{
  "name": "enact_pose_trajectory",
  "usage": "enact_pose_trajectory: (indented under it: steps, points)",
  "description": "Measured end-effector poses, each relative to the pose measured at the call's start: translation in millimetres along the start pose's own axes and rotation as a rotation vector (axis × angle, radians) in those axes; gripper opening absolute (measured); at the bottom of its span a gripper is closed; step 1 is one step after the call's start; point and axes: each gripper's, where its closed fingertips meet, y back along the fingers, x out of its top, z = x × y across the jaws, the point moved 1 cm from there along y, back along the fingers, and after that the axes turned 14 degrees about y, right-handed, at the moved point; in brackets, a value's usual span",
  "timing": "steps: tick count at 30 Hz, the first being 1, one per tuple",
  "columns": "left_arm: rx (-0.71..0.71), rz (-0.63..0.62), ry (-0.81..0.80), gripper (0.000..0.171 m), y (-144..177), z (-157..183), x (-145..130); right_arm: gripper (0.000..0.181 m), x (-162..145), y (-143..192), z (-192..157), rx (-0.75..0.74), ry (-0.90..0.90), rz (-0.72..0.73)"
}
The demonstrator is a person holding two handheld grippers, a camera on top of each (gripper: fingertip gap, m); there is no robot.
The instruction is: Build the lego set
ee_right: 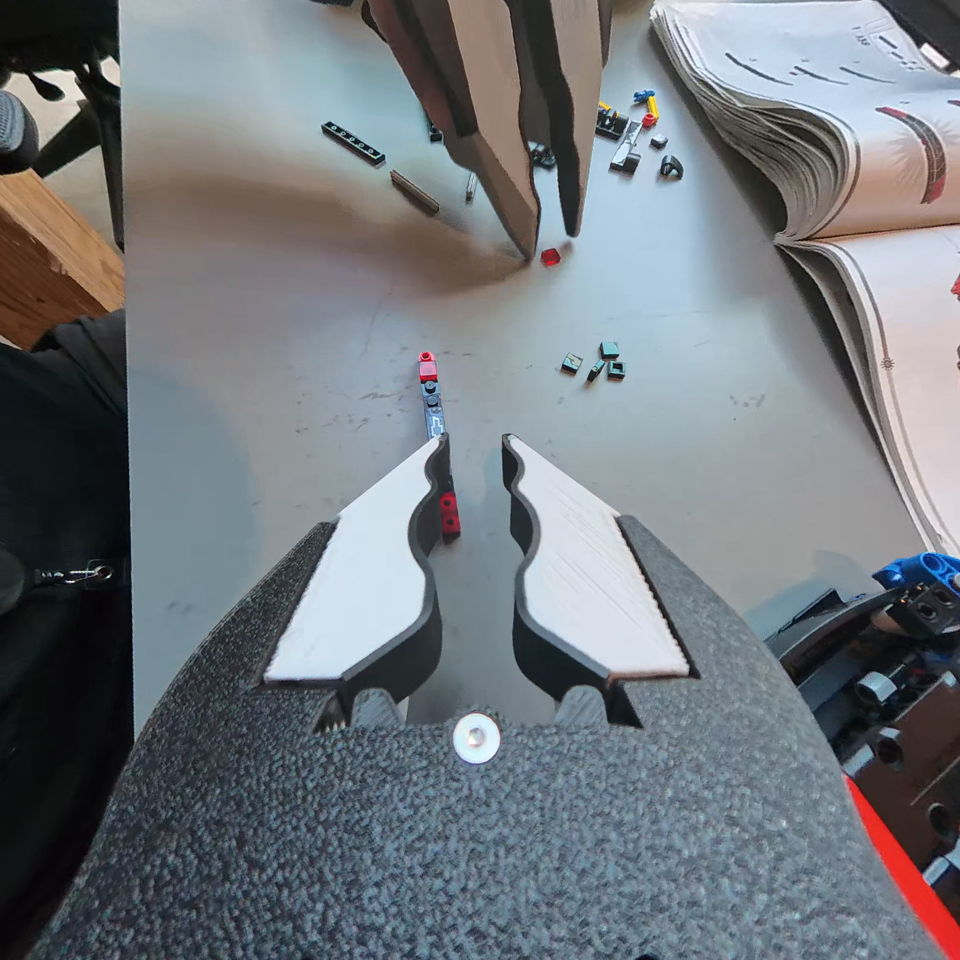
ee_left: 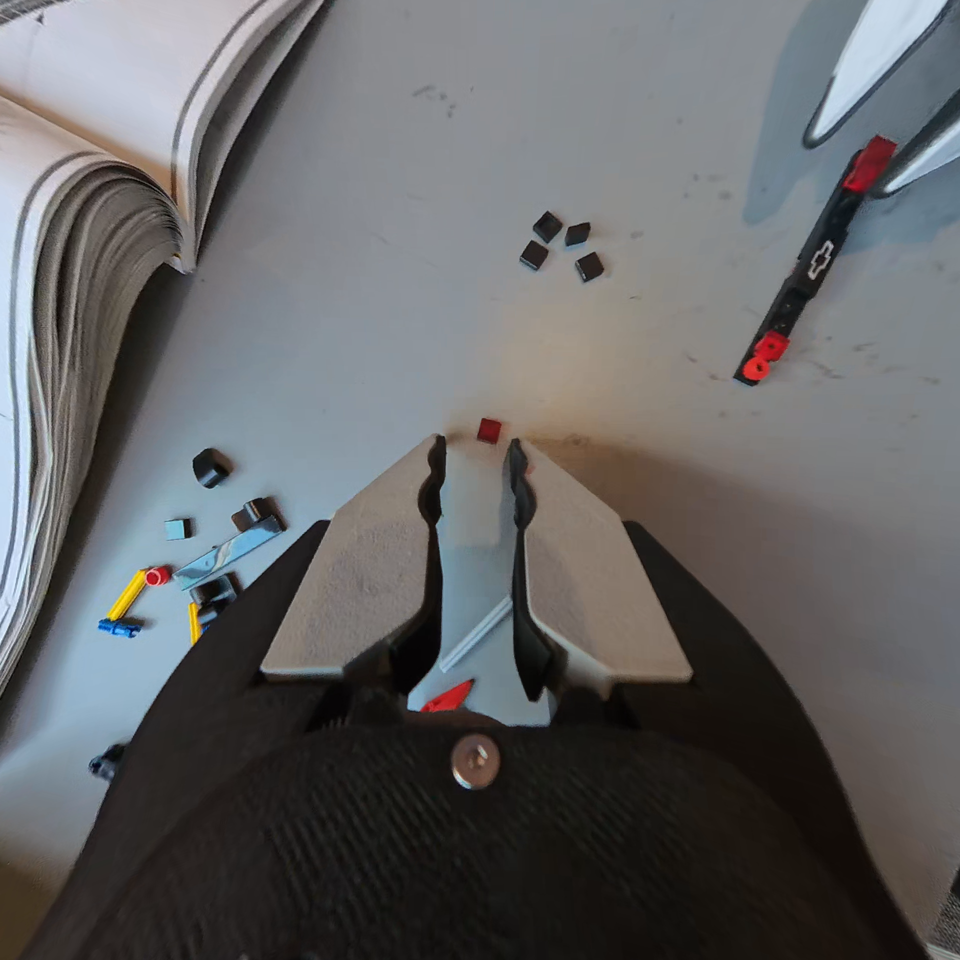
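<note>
The left tongs (ee_left: pixel 477 444) hang spread just above the grey worktop (ee_left: pixel 363 260), their tips either side of and just short of a small translucent red square tile (ee_left: pixel 490 430) that lies loose on the surface; nothing is pinched. From the right wrist view the same tongs (ee_right: pixel 550 244) come down steeply with the red tile (ee_right: pixel 550 256) between the two tips, close to the pale one.

The right tongs (ee_right: pixel 474 441) are also spread and empty. A long black plate strip with red pieces at both ends and a white outline emblem (ee_right: pixel 435 415) lies flat on the worktop, running under the left-hand finger (ee_right: pixel 363 561) of the right tongs, which covers part of its length; whether finger and strip touch cannot be told.

Four small glossy black square tiles (ee_left: pixel 562 245) sit in a loose cluster between the red tile and the strip. Left of the left tongs lies a scatter of small pieces (ee_left: pixel 208 550): black curved bits, a shiny dark flat bar, yellow rods, a red round stud and a blue pin, partly hidden behind the tong body. A thick open instruction booklet (ee_left: pixel 88 218) with fanned pages borders that side. A black studded plate (ee_right: pixel 353 144) and a grey-brown rod (ee_right: pixel 414 191) lie farther off. A partly built model (ee_right: pixel 893 691) of black, blue and red parts is cut off at the right wrist view's edge.
</note>
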Motion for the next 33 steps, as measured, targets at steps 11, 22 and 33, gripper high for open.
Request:
enact_pose_trajectory:
  steps: [11,22,33]
  points:
    - [-0.026,0.051,0.008,0.004,-3,9,2,0.027,-9,-13,-13,0.037,0.126,-0.113]
    - [-0.023,0.104,-0.041,0.004,3,57,-15,0.021,-13,-3,-3,-0.011,0.141,-0.139]
    - [-0.002,0.263,-0.066,0.004,17,85,-13,0.019,-13,23,12,-0.12,0.093,-0.097]
